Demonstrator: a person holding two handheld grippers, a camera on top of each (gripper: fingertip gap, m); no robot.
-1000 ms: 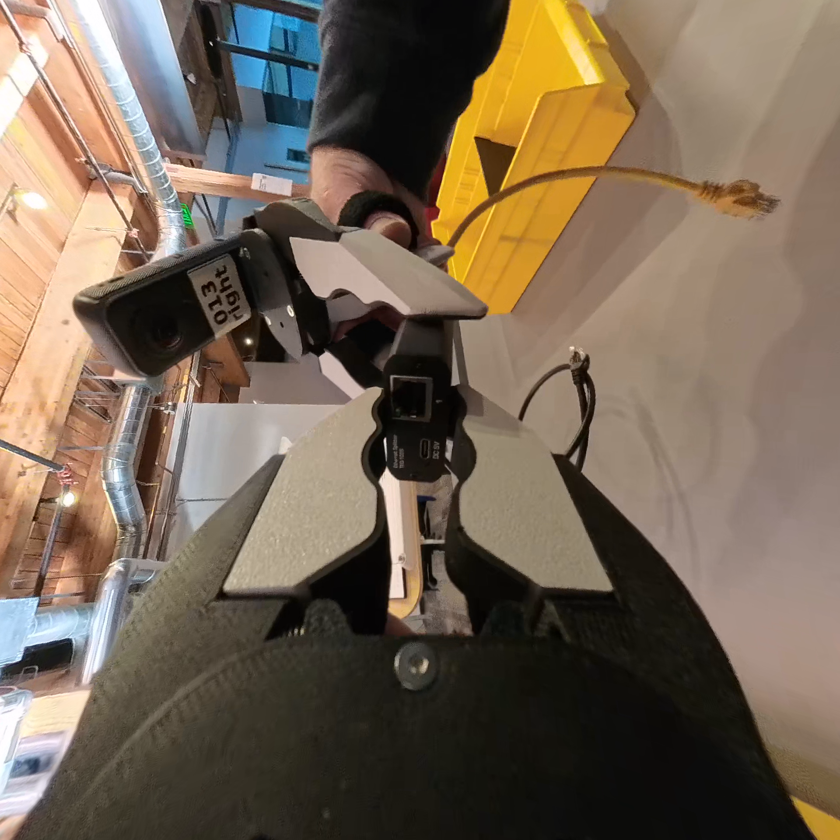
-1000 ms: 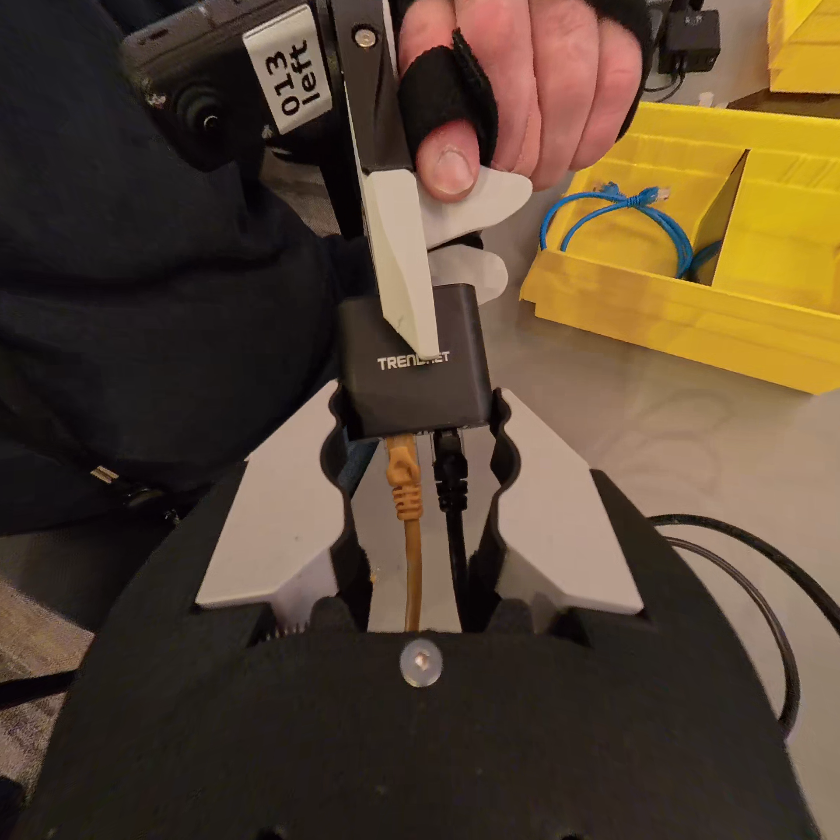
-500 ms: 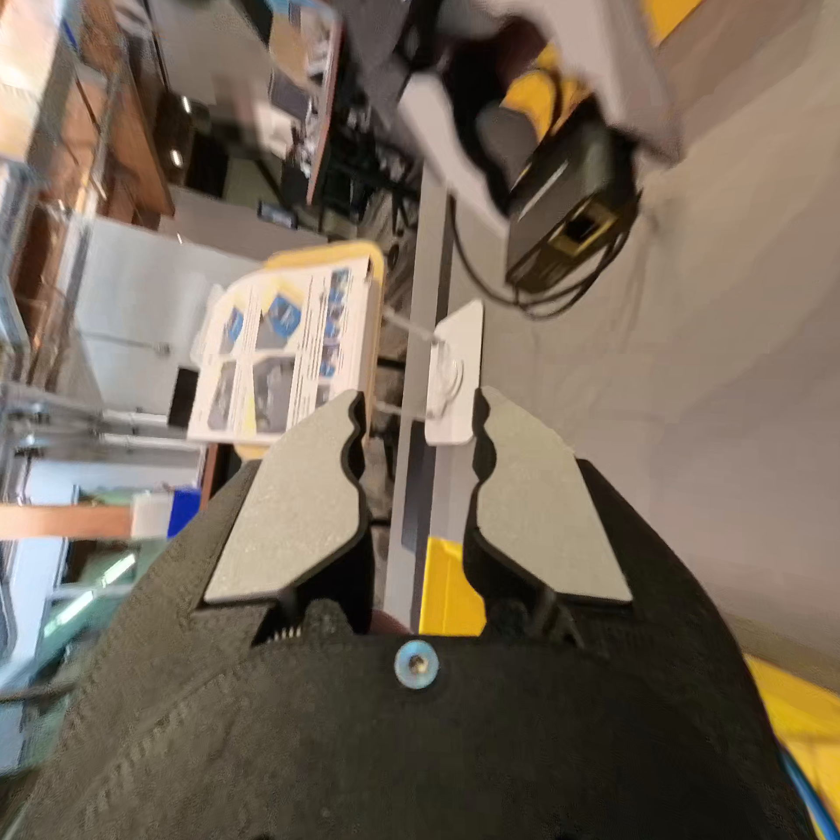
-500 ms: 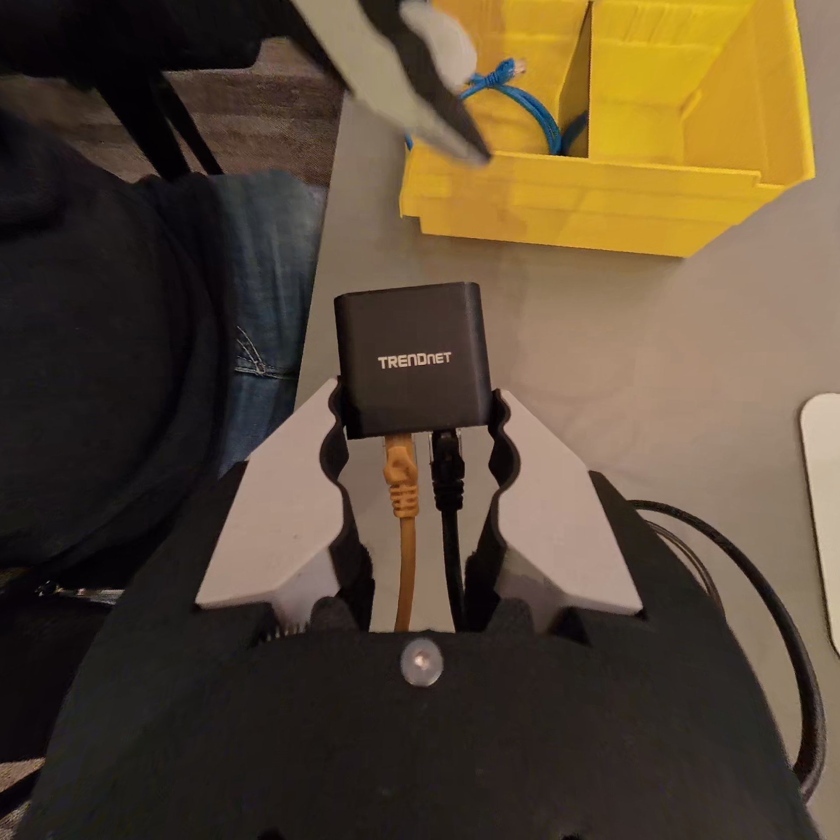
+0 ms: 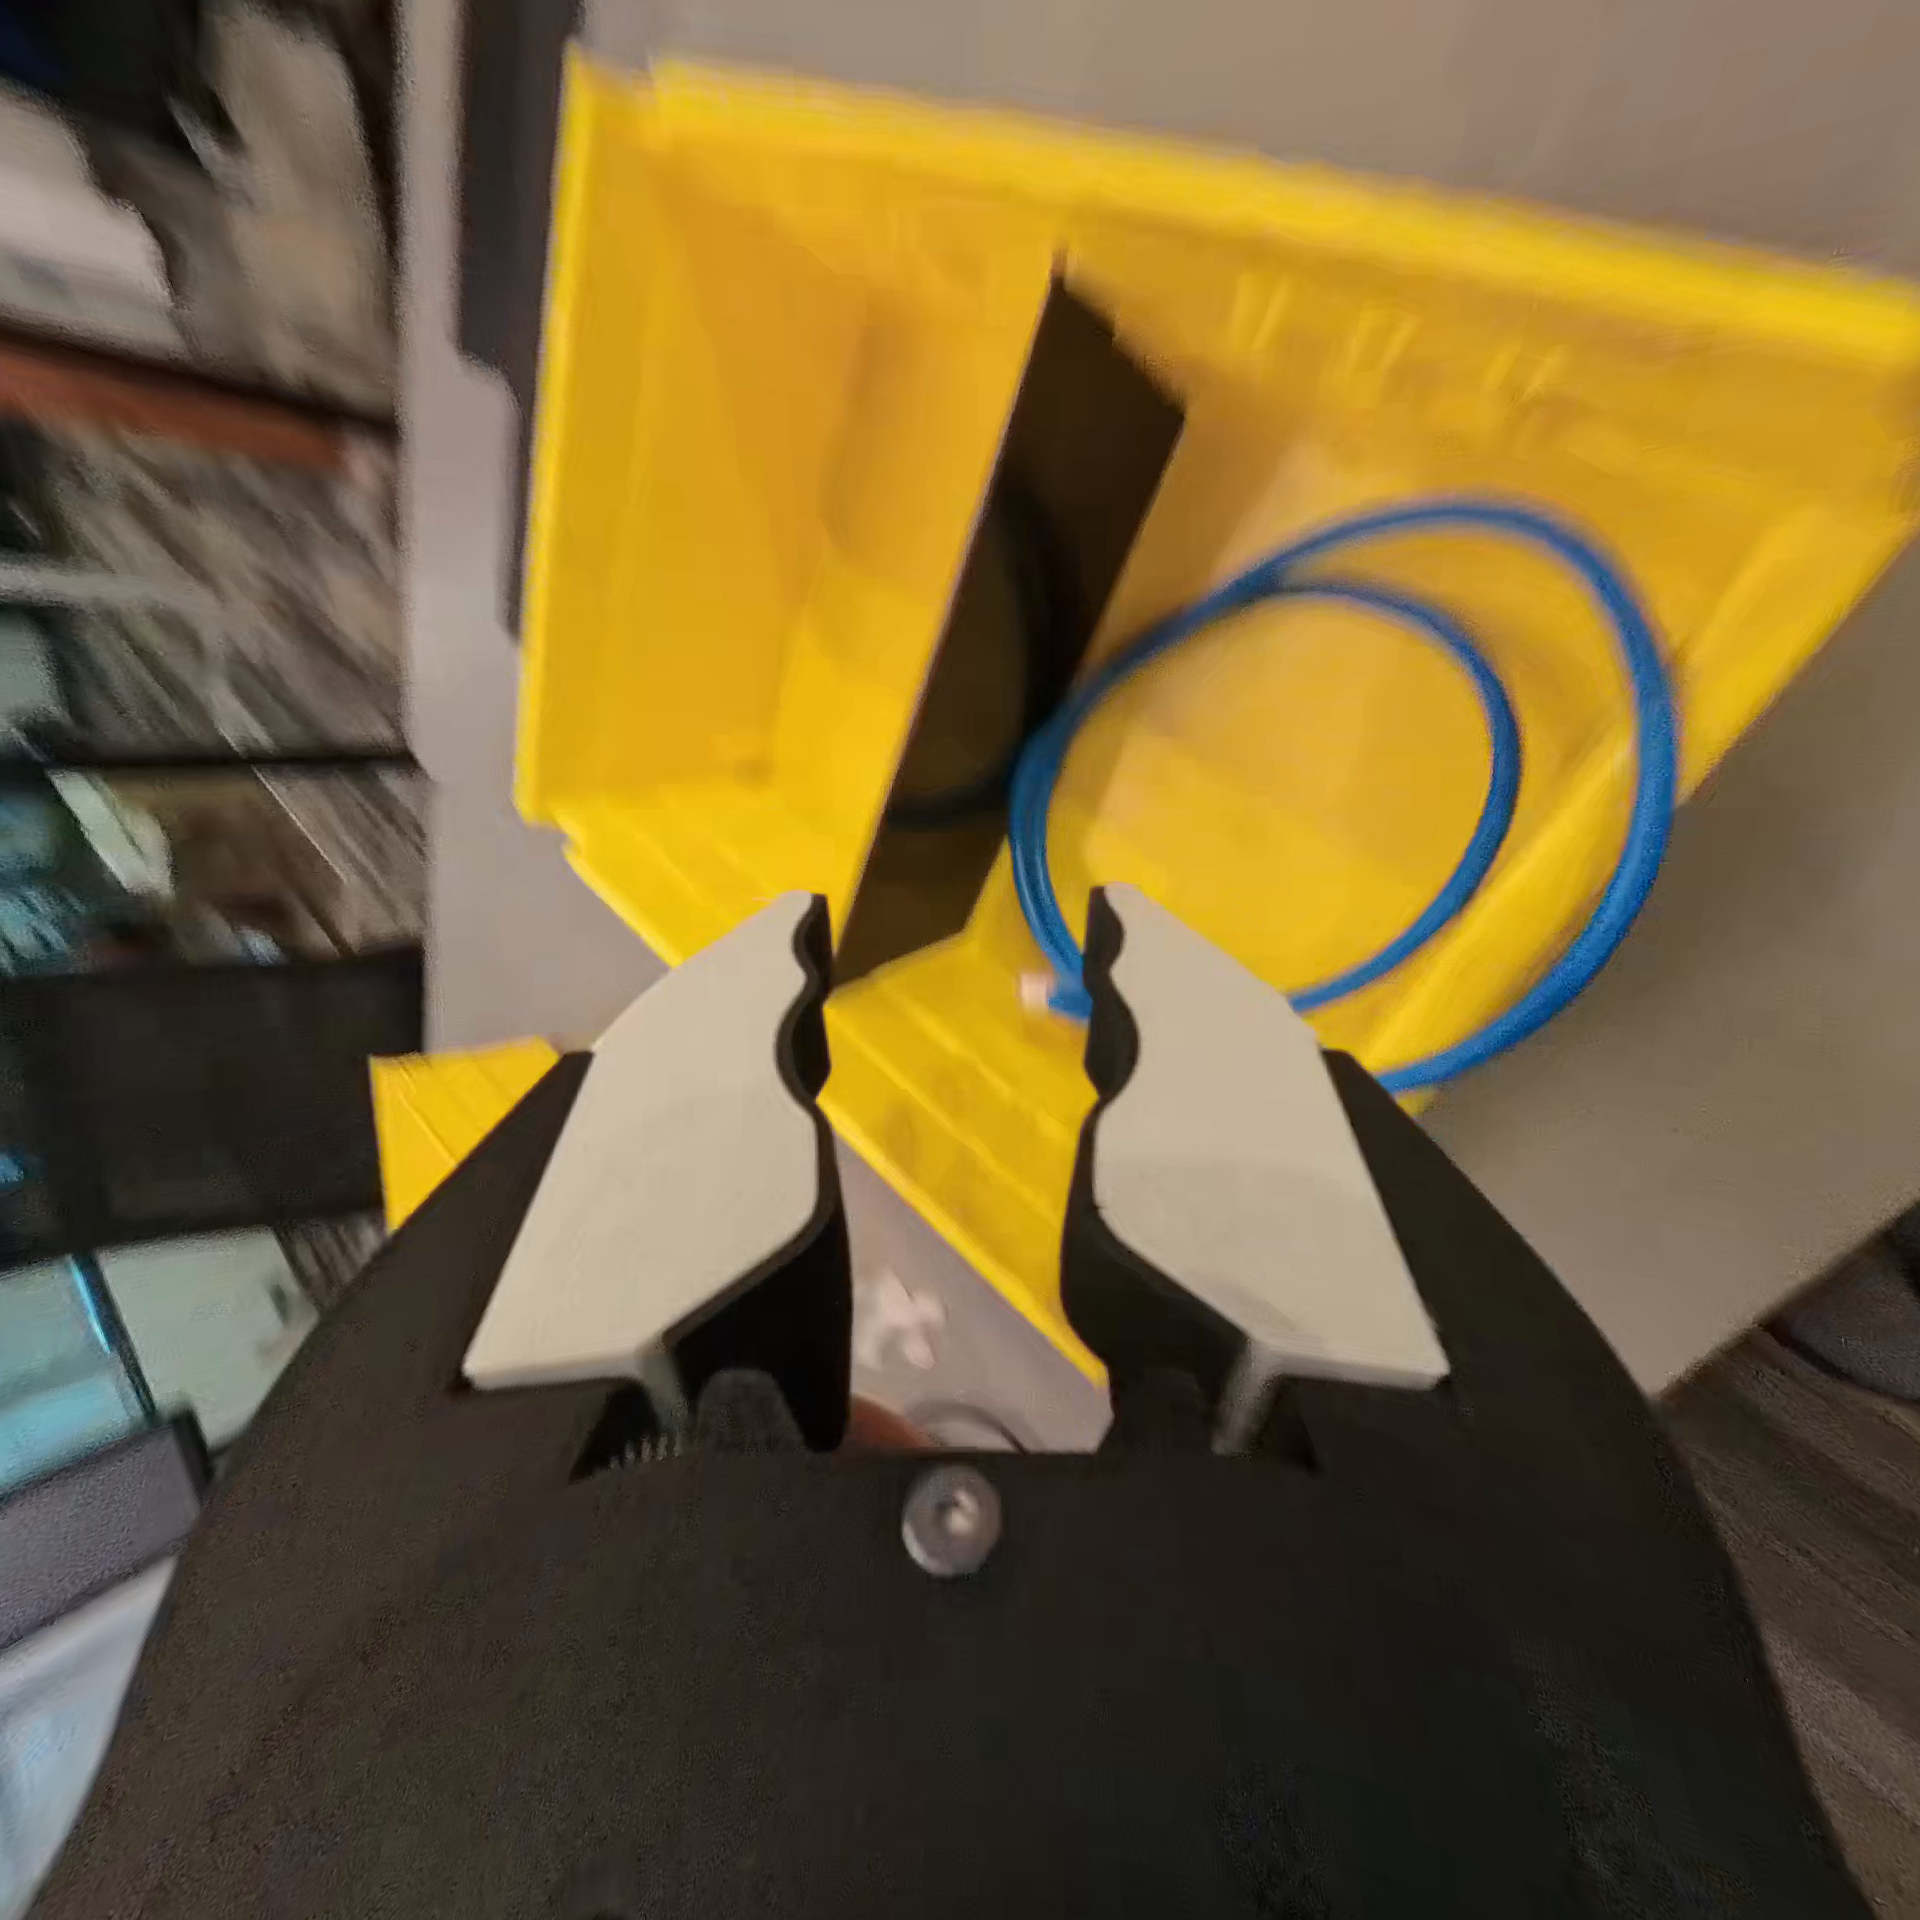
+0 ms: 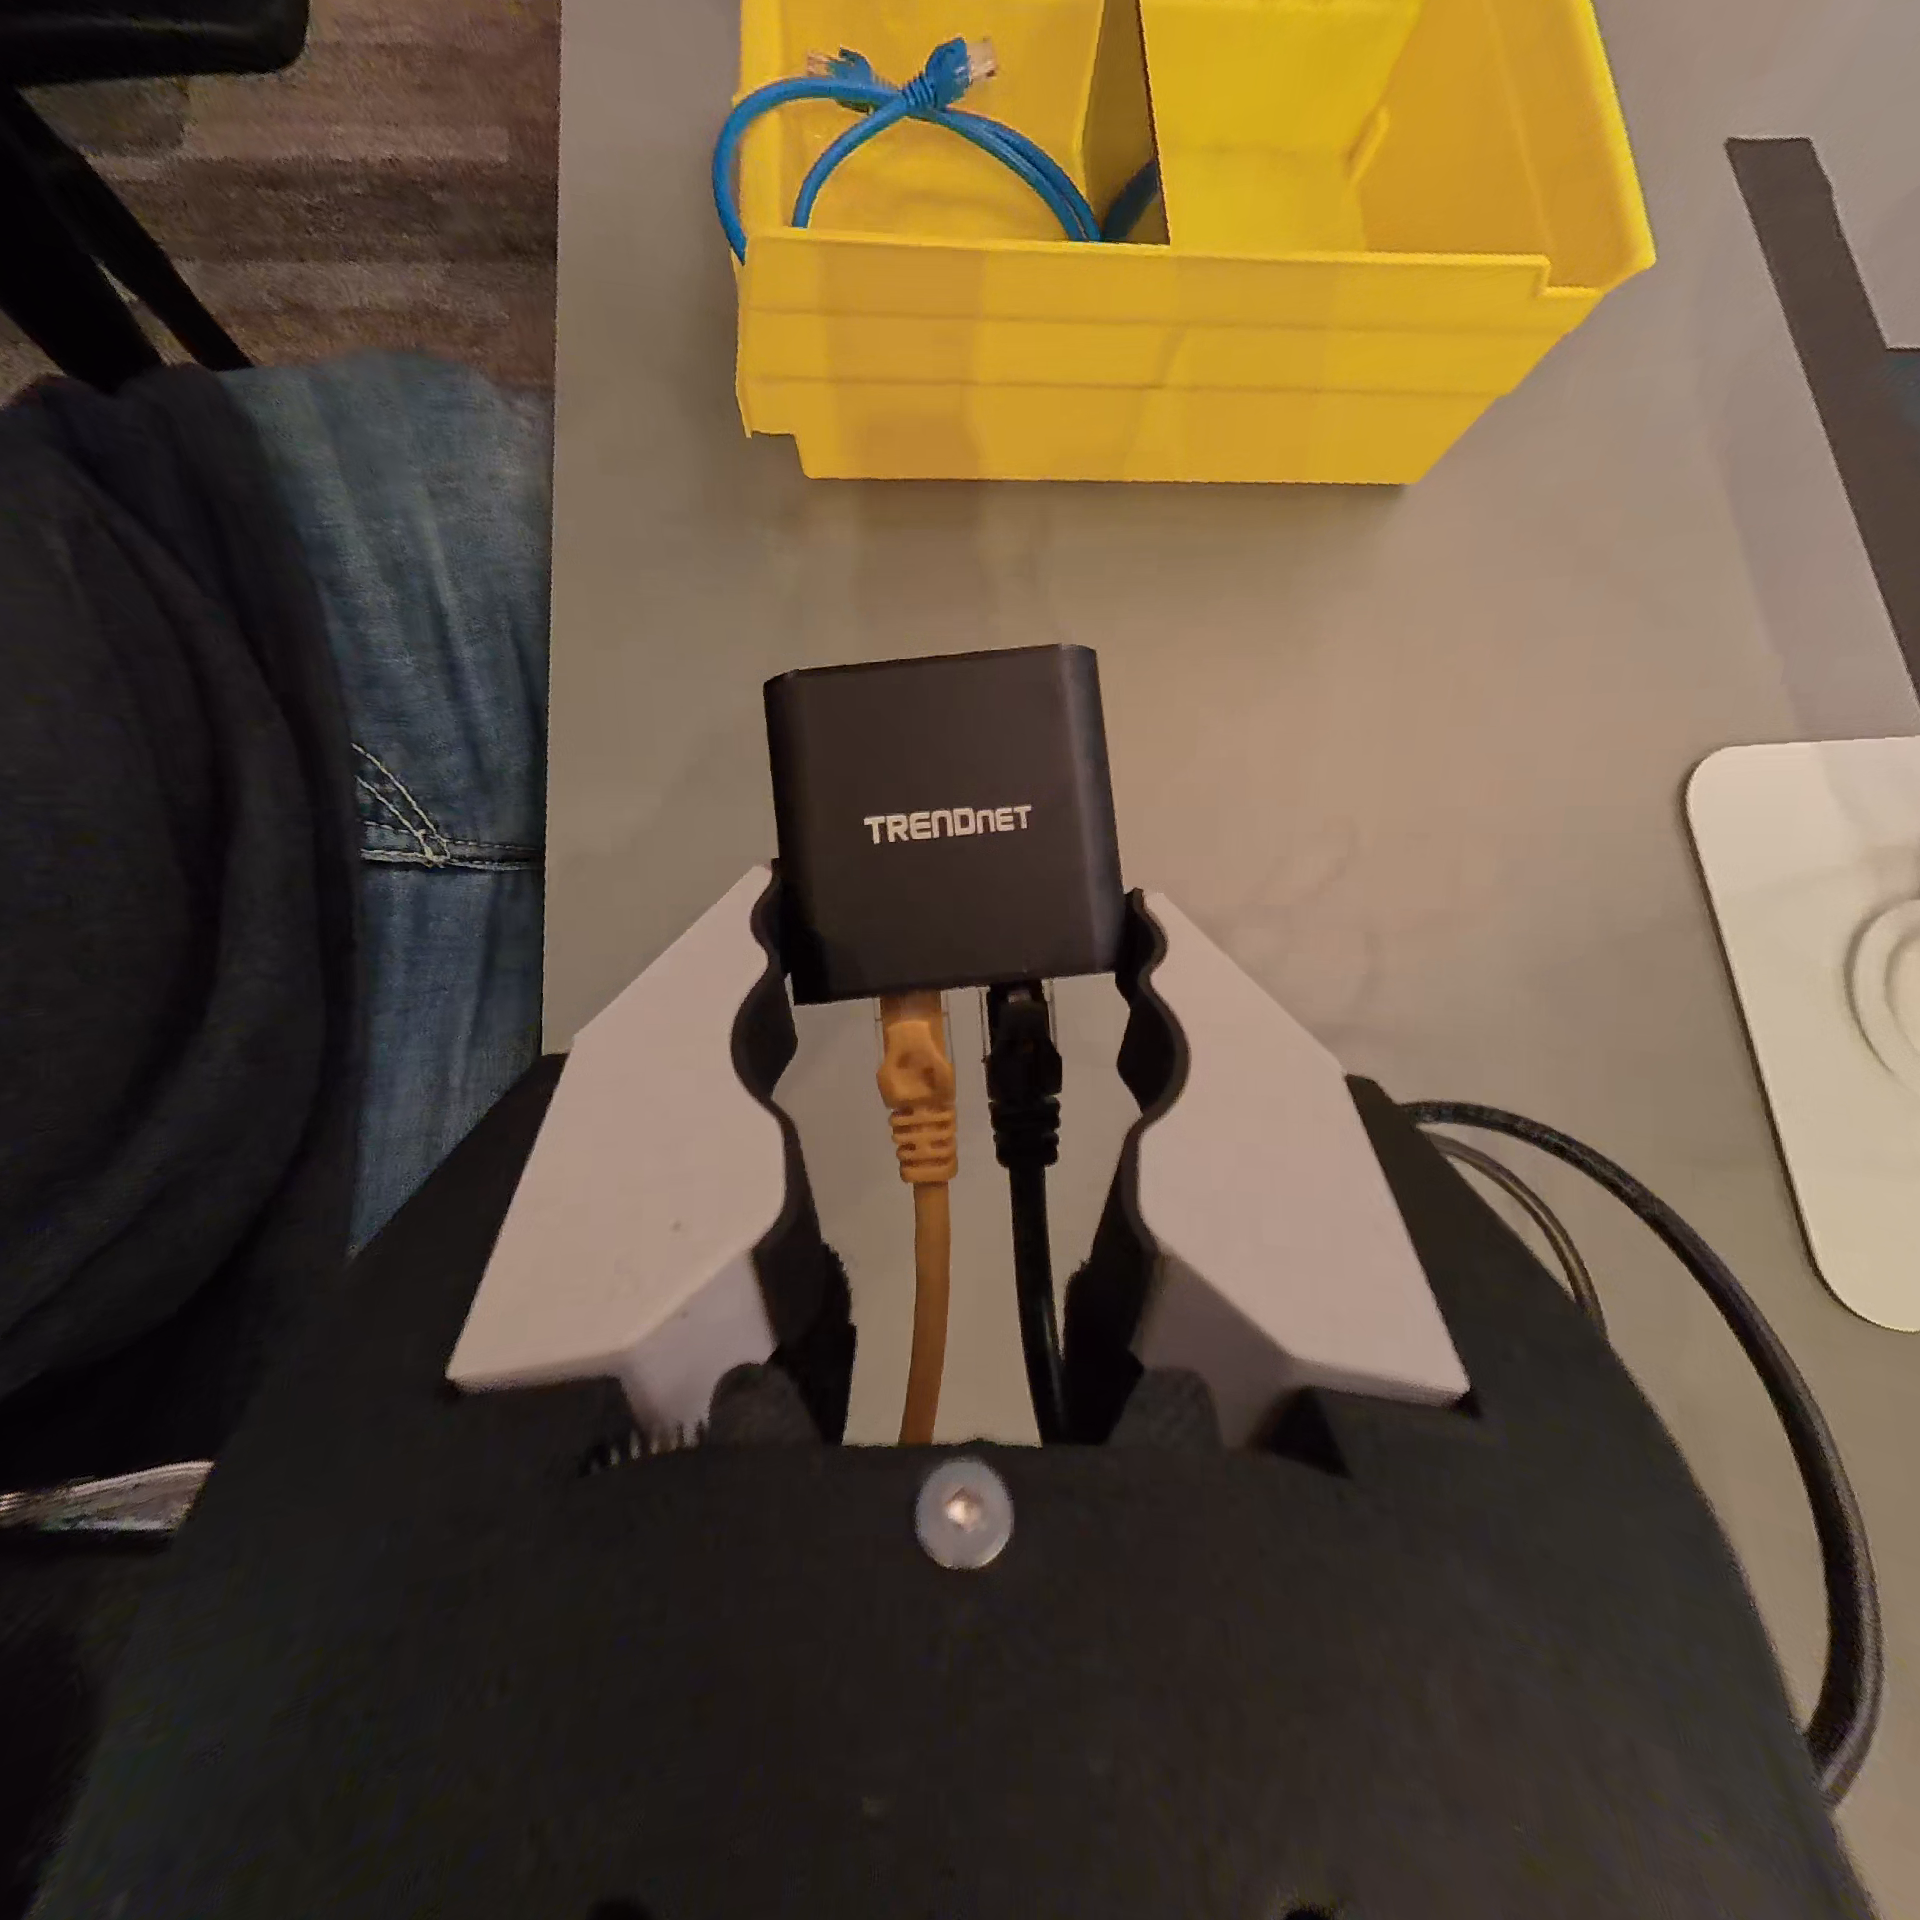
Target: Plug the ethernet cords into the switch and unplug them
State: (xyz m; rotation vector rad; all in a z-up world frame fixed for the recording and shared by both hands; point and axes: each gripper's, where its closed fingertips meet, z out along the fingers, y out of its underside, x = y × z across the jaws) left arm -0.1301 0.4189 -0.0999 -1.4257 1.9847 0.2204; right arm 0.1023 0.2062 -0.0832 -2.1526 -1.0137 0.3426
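My right gripper (image 6: 956, 935) is shut on a small black switch (image 6: 940, 821) and holds it above the grey table (image 6: 1351, 644). An orange ethernet cord (image 6: 920, 1101) and a black ethernet cord (image 6: 1023, 1091) are plugged into the switch's near side and run back between the fingers. My left gripper (image 5: 956, 935) is open and empty, hovering over a yellow divided bin (image 5: 779, 468). A coiled blue ethernet cord (image 5: 1558, 748) lies in the bin's right compartment, one plug just ahead of the right fingertip. The same blue cord (image 6: 883, 135) shows in the right wrist view.
The yellow bin (image 6: 1143, 343) stands on the table beyond the switch, with a dark divider (image 5: 997, 675) inside. A white stand base (image 6: 1818, 1018) sits at the right. A person's dark sleeve and jeans (image 6: 416, 623) are at the table's left edge. Black cable (image 6: 1714, 1351) loops at the right. Tip to tip, the grippers are about 30 cm apart.
My left gripper let go of the switch, swung away and now points into the yellow bin over the blue cord. My right gripper keeps hold of the switch with both cords plugged in.
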